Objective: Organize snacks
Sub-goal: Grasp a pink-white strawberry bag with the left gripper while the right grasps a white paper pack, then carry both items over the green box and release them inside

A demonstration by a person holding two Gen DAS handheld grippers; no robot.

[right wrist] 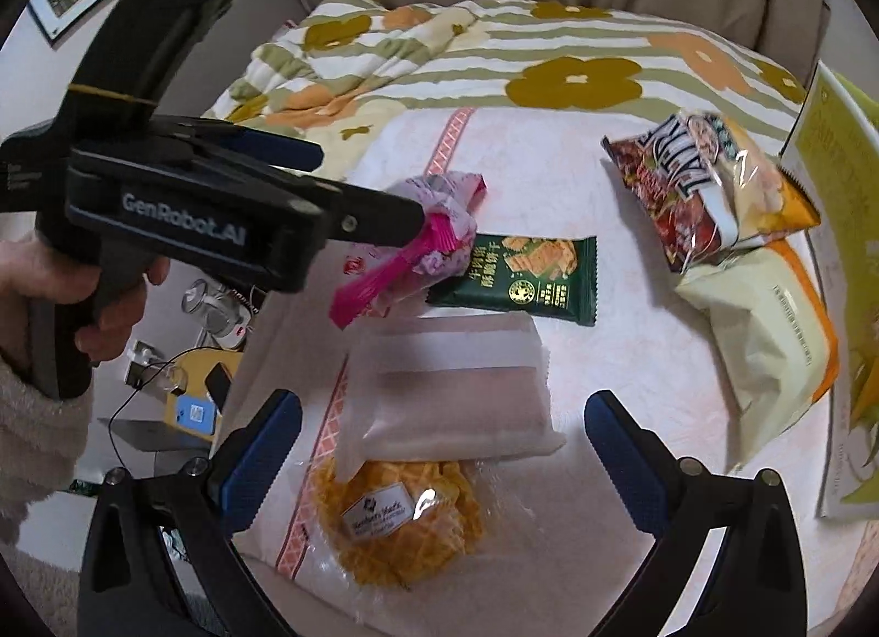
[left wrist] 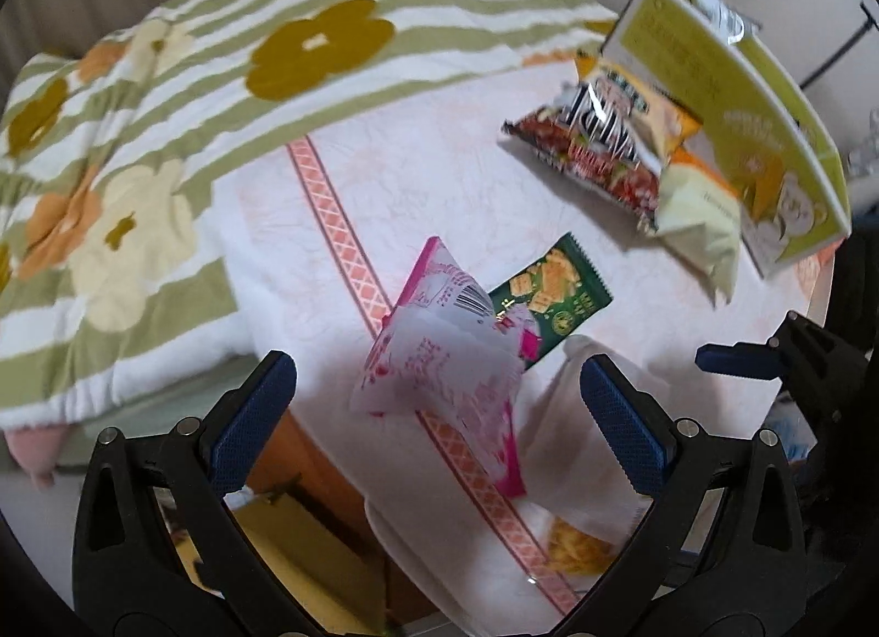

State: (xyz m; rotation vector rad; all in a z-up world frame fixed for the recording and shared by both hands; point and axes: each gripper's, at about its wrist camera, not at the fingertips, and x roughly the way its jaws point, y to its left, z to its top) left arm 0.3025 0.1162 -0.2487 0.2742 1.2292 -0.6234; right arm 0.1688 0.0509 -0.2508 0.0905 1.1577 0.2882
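A pink and white snack packet (left wrist: 439, 362) lies on the round table between the wide-apart fingers of my left gripper (left wrist: 437, 389); the jaws do not touch it. In the right wrist view the left gripper (right wrist: 379, 197) hovers over that packet (right wrist: 417, 241). A dark green cracker packet (left wrist: 549, 296) (right wrist: 522, 280) lies beside it. My right gripper (right wrist: 442, 439) is open and empty over a white paper bag (right wrist: 450, 389) and a clear bag of yellow waffles (right wrist: 401, 521). A red chip bag (right wrist: 681, 186) (left wrist: 593, 142), a yellow packet and a pale green packet (right wrist: 769, 329) lie near a green box (left wrist: 730, 104).
The table (left wrist: 428, 181) has a pale cloth with a pink patterned stripe (left wrist: 329, 208). A flowered green-striped blanket (left wrist: 165, 115) lies on a sofa behind it. Below the table's left edge are a laptop, cables and small items (right wrist: 181, 389).
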